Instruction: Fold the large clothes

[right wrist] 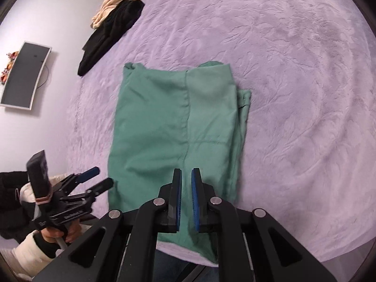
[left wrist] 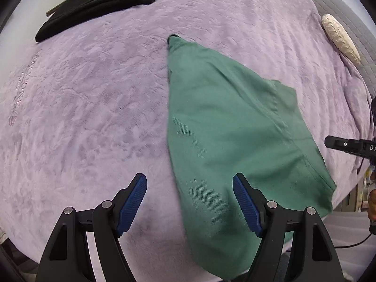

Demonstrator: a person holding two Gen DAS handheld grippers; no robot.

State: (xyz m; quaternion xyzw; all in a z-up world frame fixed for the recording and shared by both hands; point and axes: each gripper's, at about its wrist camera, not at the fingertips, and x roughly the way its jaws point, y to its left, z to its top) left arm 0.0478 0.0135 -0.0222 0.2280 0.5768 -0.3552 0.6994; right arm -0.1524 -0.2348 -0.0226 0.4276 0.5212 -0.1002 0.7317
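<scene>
A green garment (left wrist: 225, 127) lies folded flat in layers on the purple bedspread (left wrist: 94, 98); it also shows in the right wrist view (right wrist: 169, 127). My left gripper (left wrist: 189, 183) is open and empty, above the garment's near left edge. It shows from the side in the right wrist view (right wrist: 98, 178), at the garment's left edge. My right gripper (right wrist: 186, 176) hovers over the garment's near end, its jaws almost together with a thin gap and nothing between them.
A black garment (left wrist: 98, 2) and a beige one (right wrist: 117, 0) lie at the bed's far edge. A cream pillow (left wrist: 340, 37) lies by a grey quilt (left wrist: 347, 18). A monitor (right wrist: 23, 75) hangs on the wall at left.
</scene>
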